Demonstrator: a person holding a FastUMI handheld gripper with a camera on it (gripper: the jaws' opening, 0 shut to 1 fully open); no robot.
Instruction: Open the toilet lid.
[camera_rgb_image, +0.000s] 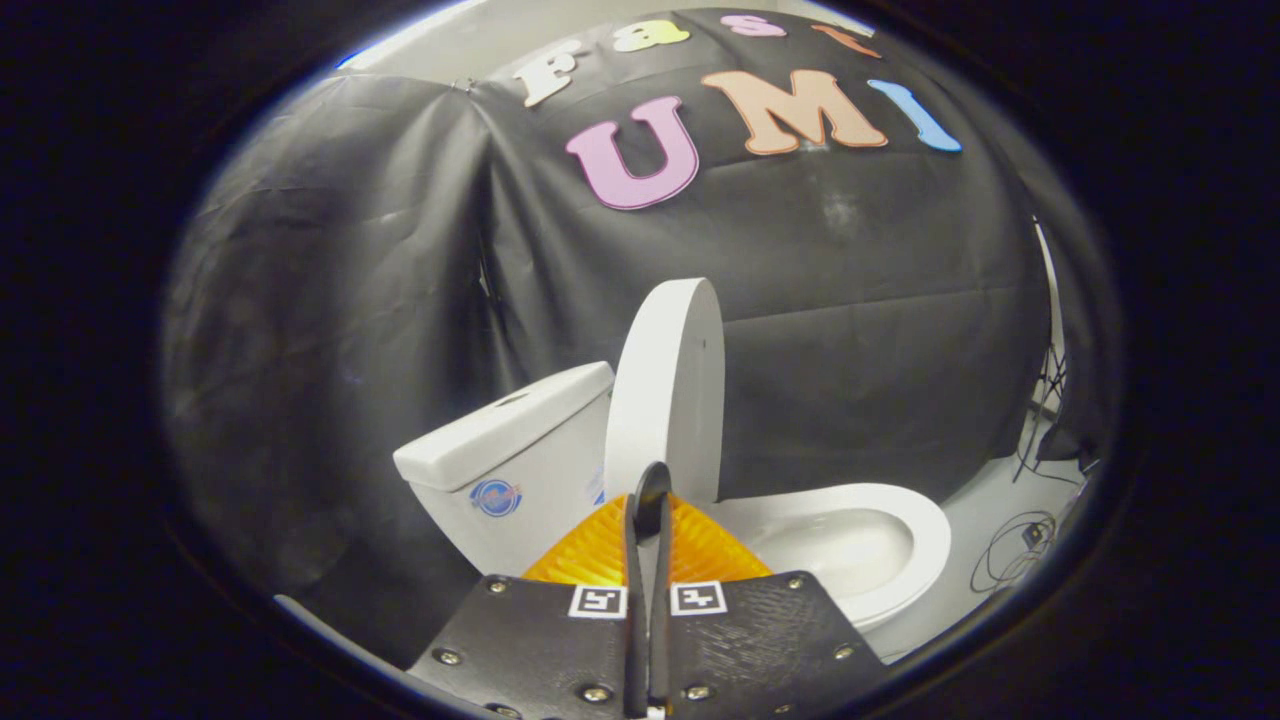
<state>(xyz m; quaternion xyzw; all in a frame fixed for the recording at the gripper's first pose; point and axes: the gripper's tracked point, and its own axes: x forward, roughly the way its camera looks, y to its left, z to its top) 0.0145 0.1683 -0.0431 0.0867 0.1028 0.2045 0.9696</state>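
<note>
Already the toilet lid (668, 390) stood raised, close to upright and leaning back toward the tank (510, 455) behind it, with its pale underside turned out over the bowl. Below it the seat (915, 545) lay down flat around the open bowl (850, 550), which was white and glossy inside. The gripper (648, 500) sat just in front of the lid's lower edge, its two fingers drawn narrow so that they lay nearly together with a thin slit between them, and nothing was held there; whether the tips touched the lid could not be told. A round blue sticker (495, 497) marked the front of the tank. Beyond the toilet hung the booth's black cloth wall (850, 330), creased in folds, and past the bowl's far side loose cables (1015, 550) lay coiled on the pale floor (975, 505).
</note>
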